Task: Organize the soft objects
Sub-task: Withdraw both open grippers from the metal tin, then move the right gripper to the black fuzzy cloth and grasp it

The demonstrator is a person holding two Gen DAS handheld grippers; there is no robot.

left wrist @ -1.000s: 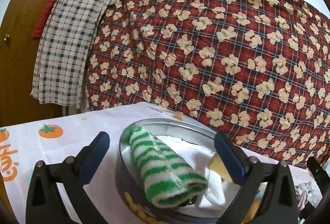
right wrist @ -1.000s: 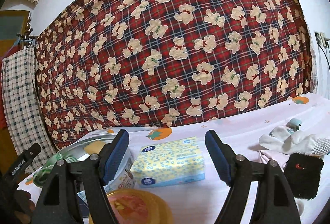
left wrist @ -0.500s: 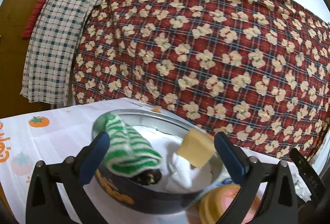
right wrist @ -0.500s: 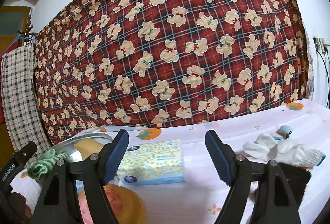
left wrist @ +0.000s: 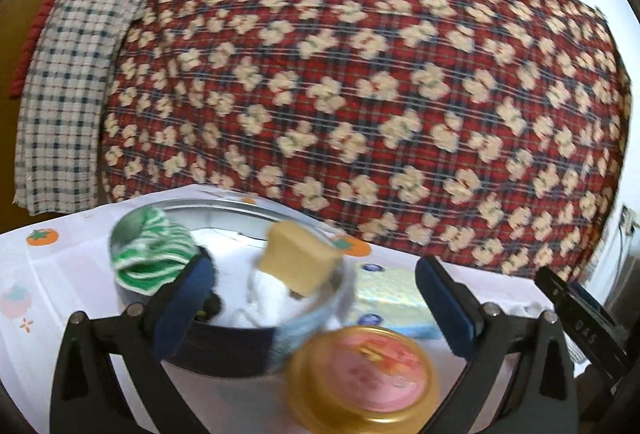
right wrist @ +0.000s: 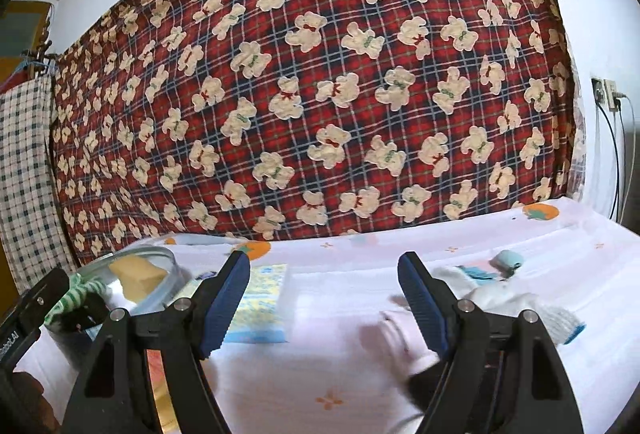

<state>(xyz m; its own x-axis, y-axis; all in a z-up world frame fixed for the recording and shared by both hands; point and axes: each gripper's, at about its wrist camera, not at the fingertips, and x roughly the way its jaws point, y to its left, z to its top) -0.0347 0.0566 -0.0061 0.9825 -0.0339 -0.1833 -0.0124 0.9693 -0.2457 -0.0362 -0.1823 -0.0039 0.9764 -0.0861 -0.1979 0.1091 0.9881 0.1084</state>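
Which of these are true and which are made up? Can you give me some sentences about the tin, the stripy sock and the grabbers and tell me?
1. The green-and-white striped sock lies in the round tin. True.
2. The right gripper is squeezing a sock. False: its jaws stand open with nothing between them.
3. A yellow sponge sits in the tin too. True.
4. The tissue pack is inside the tin. False: it lies on the tablecloth beside the tin.
5. White socks lie on the cloth on the right-hand side of the right wrist view. True.
6. The left gripper is shut tight. False: its jaws are wide apart.
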